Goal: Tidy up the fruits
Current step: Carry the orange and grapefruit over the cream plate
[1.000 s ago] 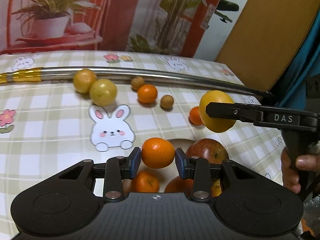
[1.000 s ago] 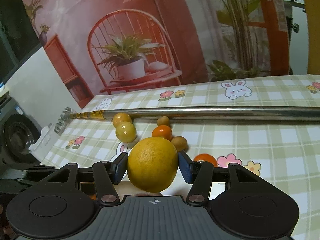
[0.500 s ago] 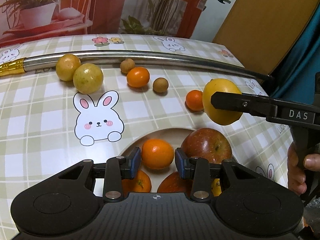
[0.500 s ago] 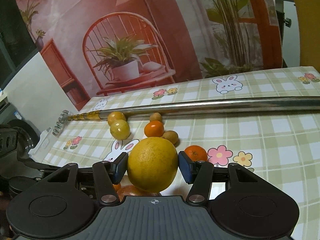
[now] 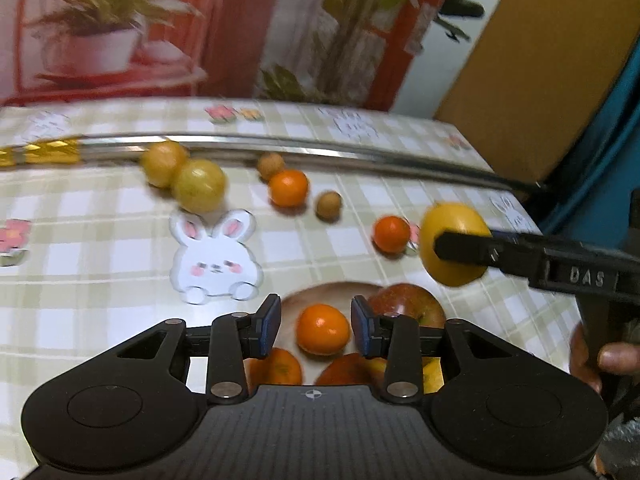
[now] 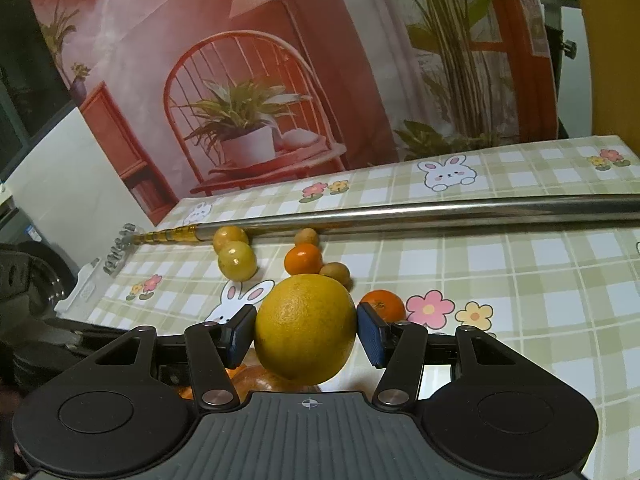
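Your right tool (image 6: 306, 334) clamps the yellow orange (image 6: 305, 326) above the bowl (image 5: 304, 300), ready for release. Your left tool (image 5: 316, 325) stands open, its small orange (image 5: 322, 329) lying in the bowl; other fruit remains on the desk (image 5: 100, 240).

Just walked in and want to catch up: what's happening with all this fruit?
A person is sorting fruit into a shallow tan bowl. The left gripper is open above a small orange tangerine lying in the bowl beside a red apple. The right gripper grips a large yellow citrus fruit. Several small fruits are on the checked tablecloth.
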`<state>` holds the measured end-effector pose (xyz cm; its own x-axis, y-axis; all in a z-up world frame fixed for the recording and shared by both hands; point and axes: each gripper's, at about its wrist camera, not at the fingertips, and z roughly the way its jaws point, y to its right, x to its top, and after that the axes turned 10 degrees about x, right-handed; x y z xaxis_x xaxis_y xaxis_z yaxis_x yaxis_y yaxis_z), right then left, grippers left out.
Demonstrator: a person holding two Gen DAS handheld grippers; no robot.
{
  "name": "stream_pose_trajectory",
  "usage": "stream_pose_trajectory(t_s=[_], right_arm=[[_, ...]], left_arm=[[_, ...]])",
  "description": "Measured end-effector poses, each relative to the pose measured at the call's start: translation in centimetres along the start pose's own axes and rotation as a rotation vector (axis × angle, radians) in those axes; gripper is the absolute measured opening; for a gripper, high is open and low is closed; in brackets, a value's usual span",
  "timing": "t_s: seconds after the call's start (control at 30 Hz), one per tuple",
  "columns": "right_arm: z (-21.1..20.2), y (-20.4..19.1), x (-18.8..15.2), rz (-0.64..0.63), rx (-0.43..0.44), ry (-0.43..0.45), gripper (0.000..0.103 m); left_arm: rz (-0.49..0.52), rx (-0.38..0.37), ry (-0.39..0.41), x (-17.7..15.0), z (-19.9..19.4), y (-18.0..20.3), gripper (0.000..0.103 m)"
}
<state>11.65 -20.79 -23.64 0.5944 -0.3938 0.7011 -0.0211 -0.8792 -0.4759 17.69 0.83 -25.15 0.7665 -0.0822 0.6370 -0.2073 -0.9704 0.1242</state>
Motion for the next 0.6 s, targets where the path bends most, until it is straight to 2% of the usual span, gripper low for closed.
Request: stream_pose_trajectory(t_s=[0.3,0.5,0.6], right_arm=[[-1.8,-2.7,-1.3,-0.032,0.029,-0.002,0.051],[-3.1,-5.2,-2.9,-0.065,0.053,-0.015,0.051],[-3.8,-6.8,-4.0,-0.096,0.064,-0.024,0.051]], left_arm=[[-0.115,0.148,0.100,-2.2,-6.0,-1.8,0.045],[-0.174,0.170,0.162,-4.2,-9.7,-2.1,0.048],[-0.179,0.173,0.166,-5.2,-10.6,-1.9,0.049]])
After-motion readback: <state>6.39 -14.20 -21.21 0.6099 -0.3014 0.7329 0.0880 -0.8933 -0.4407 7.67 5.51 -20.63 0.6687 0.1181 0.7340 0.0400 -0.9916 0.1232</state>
